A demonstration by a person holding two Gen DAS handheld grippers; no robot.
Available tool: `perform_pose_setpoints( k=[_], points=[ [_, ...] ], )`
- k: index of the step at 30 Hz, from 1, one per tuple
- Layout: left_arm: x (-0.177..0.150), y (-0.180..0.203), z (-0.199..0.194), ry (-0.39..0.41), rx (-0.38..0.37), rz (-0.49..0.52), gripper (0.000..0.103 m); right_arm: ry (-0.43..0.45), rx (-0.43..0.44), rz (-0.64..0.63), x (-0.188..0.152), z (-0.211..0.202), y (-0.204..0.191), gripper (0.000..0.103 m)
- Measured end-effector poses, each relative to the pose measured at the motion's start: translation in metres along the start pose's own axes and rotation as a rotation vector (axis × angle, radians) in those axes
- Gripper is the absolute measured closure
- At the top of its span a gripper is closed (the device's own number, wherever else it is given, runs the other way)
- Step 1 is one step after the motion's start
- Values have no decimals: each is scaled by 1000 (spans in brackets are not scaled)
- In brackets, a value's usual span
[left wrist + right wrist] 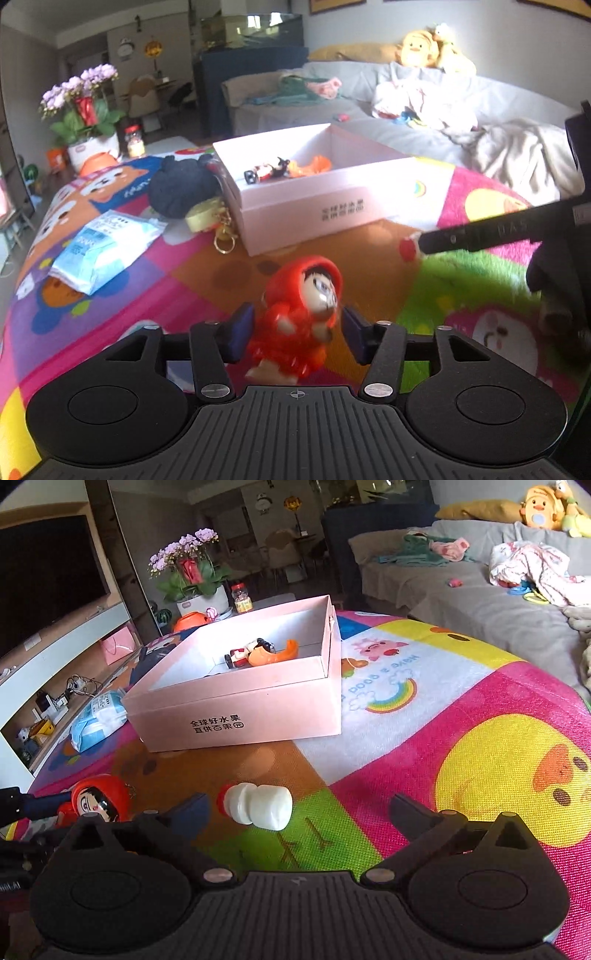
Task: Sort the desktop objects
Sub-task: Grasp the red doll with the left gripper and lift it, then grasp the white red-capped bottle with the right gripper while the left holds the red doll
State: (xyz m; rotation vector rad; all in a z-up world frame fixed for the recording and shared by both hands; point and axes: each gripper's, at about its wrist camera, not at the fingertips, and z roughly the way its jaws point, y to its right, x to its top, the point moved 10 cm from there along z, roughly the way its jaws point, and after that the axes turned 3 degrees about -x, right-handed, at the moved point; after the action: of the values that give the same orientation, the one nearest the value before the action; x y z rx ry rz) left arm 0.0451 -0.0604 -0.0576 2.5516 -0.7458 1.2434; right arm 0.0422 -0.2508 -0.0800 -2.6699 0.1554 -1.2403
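Sorting scene on a counter (480,720) covered in a bright cartoon cloth, centred on an open pink box (236,716) already holding a small toy figure (247,651) and an orange toy (271,655). In front of the box's printed wall, toward its left corner: a red-hooded figurine (299,314), upright on the cloth, bracketed by the left hand-held gripper (297,328), set about half-wide with a pad just beside each flank; too blurred to tell whether the pads press or merely flank it. Also in front of the box, near the middle of that same wall: a white bottle with a red cap (258,806), lying on its side inside the right hand-held gripper (299,801), spread to full width, touching nothing, with the bottle off-centre toward the inner finger. Likely step: securing each item for a drop into the box. For the figurine, best to squeeze low on the body rather than the rounded hood, then lift straight before swinging over the box's near wall. For the bottle, better to shift sideways until centred, then close across the barrel, mindful of rolling.
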Motion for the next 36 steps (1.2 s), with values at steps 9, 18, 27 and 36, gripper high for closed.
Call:
perform_pose_setpoints(
  k=[9, 18, 27, 36],
  points=[
    [-24, -12, -5, -57, 60, 19, 21, -6, -12, -14, 0, 2, 0, 0],
    [-8, -67, -19, -11, 221, -38, 14, -19, -15, -22, -1, 3, -2, 0],
    [-2, -19, 11, -31, 4, -137, 6, -26, -38, -81, -4, 4, -9, 0],
    [15, -13, 47, 10, 54, -106, 6, 53, -20, -197, -6, -12, -28, 0]
  ],
)
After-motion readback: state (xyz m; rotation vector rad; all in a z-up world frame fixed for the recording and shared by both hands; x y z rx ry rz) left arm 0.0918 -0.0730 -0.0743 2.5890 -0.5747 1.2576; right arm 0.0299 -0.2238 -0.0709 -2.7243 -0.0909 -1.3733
